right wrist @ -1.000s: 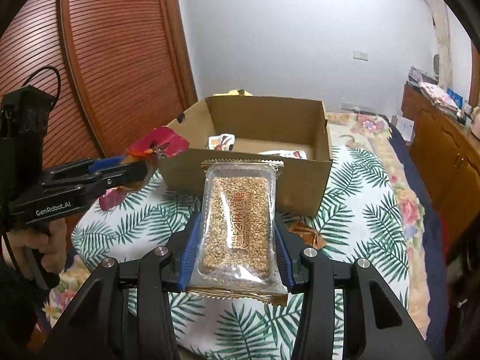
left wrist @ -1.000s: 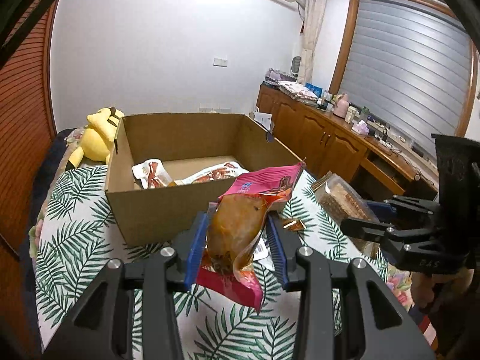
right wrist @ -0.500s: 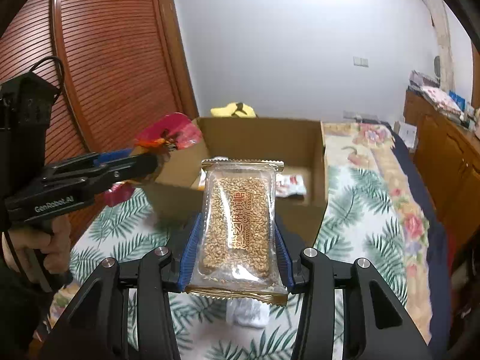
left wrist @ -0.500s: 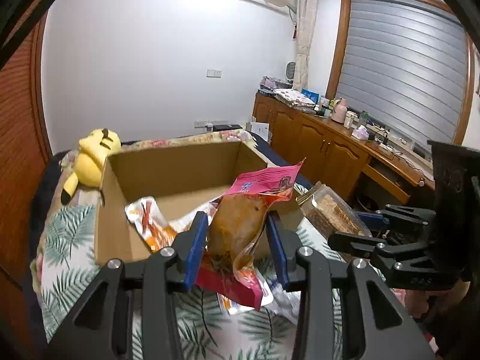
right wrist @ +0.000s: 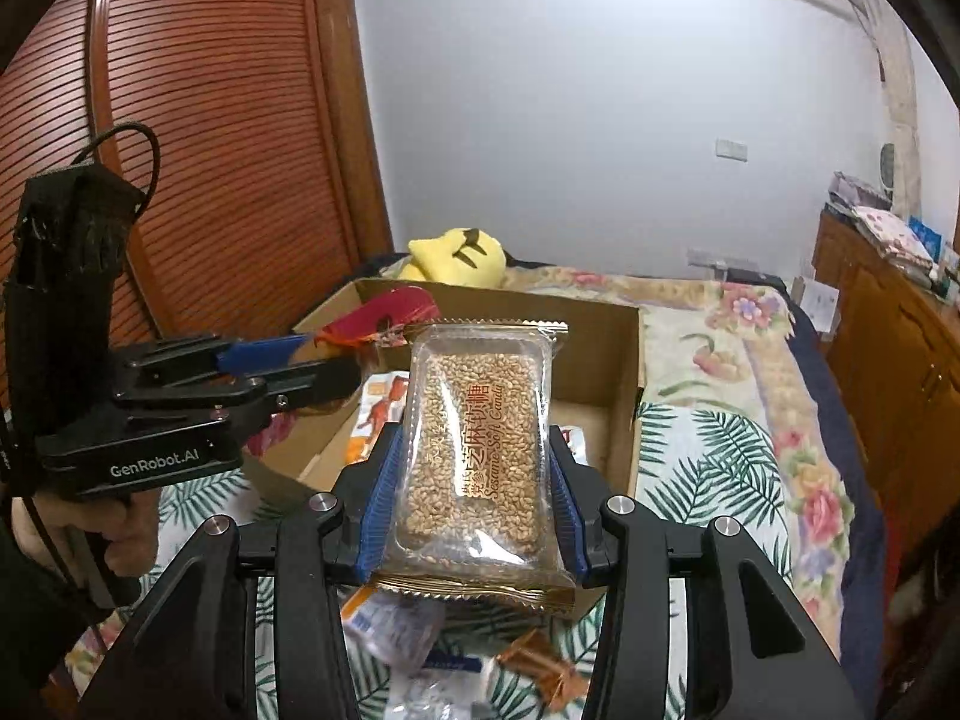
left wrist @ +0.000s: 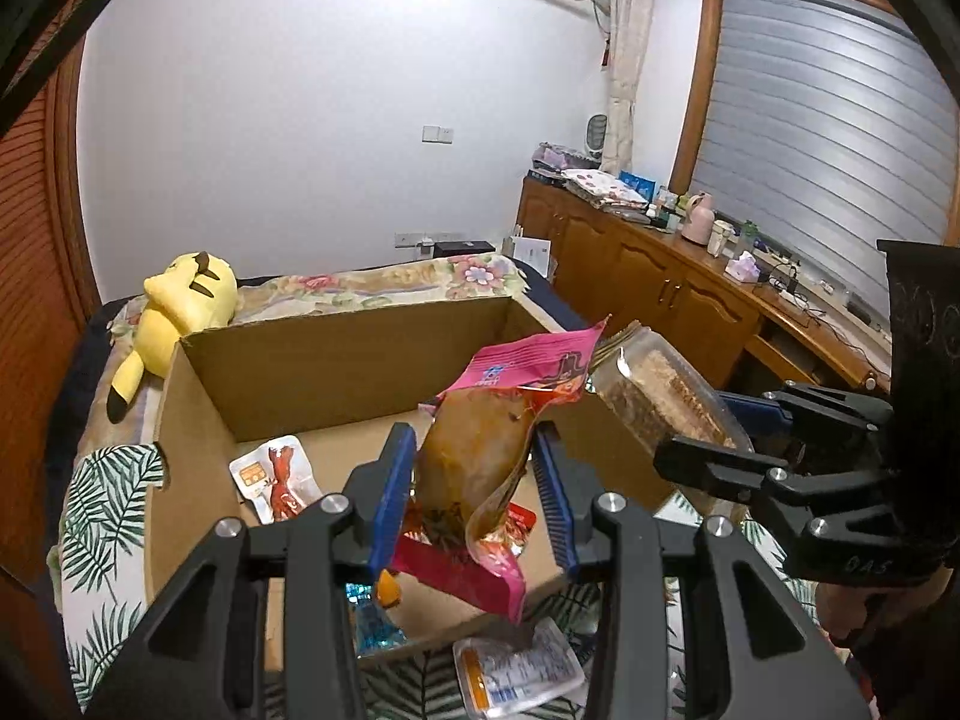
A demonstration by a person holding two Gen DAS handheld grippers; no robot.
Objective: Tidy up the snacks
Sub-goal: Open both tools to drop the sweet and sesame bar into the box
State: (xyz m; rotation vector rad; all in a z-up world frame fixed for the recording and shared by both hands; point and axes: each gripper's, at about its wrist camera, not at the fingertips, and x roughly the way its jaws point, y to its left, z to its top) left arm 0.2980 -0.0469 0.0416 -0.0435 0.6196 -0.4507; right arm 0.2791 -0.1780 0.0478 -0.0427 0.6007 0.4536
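- The left tool [left wrist: 474, 498] grips a pink snack pouch [left wrist: 480, 462] between its blue pads, over the open cardboard box [left wrist: 336, 360] on the bed.
- The right tool [right wrist: 471, 498] is closed on a clear sesame candy pack [right wrist: 477, 450], near the front wall of the box.
- Risk: the two tools hang close together, so the packs may collide at release.
- Risk: the sesame pack may fall outside the box, among the loose packets [right wrist: 396, 624] on the leaf-print cover.
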